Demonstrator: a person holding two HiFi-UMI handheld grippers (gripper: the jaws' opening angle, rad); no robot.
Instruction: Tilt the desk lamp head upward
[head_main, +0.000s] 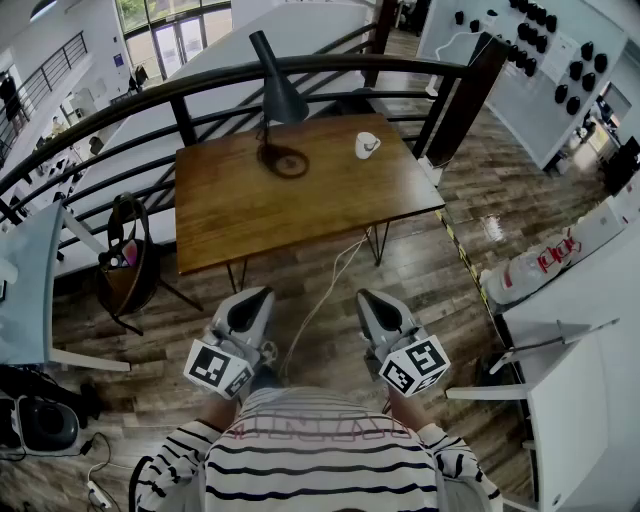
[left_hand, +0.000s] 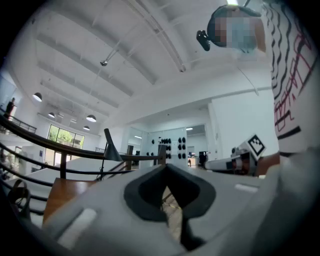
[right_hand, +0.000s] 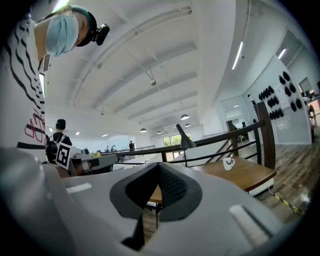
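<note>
1. Desk lamp (head_main: 268, 130) stands on far side of wooden table (head_main: 300, 215). Stem upright, cone head (head_main: 284, 98) sloping down twd person. White cup (head_main: 367, 145) sits to its right.
2. Left gripper (head_main: 258, 296) & right gripper (head_main: 368, 298): jaws closed, nothing btwn them. Both held level by torso, well short of table.
3. Lamp lies ahead, bit left of centre, so left gripper looks nearer. It prob. needs to open before reaching.

Black desk lamp (head_main: 278, 95), brown wood-grain table (head_main: 300, 210)
White cup (head_main: 367, 145); grey left gripper (head_main: 250, 305) and right gripper (head_main: 372, 303) with black-and-white square-patterned marker cubes; white shirt (head_main: 320, 470) striped black; grey-brown plank floor (head_main: 430, 270).
</note>
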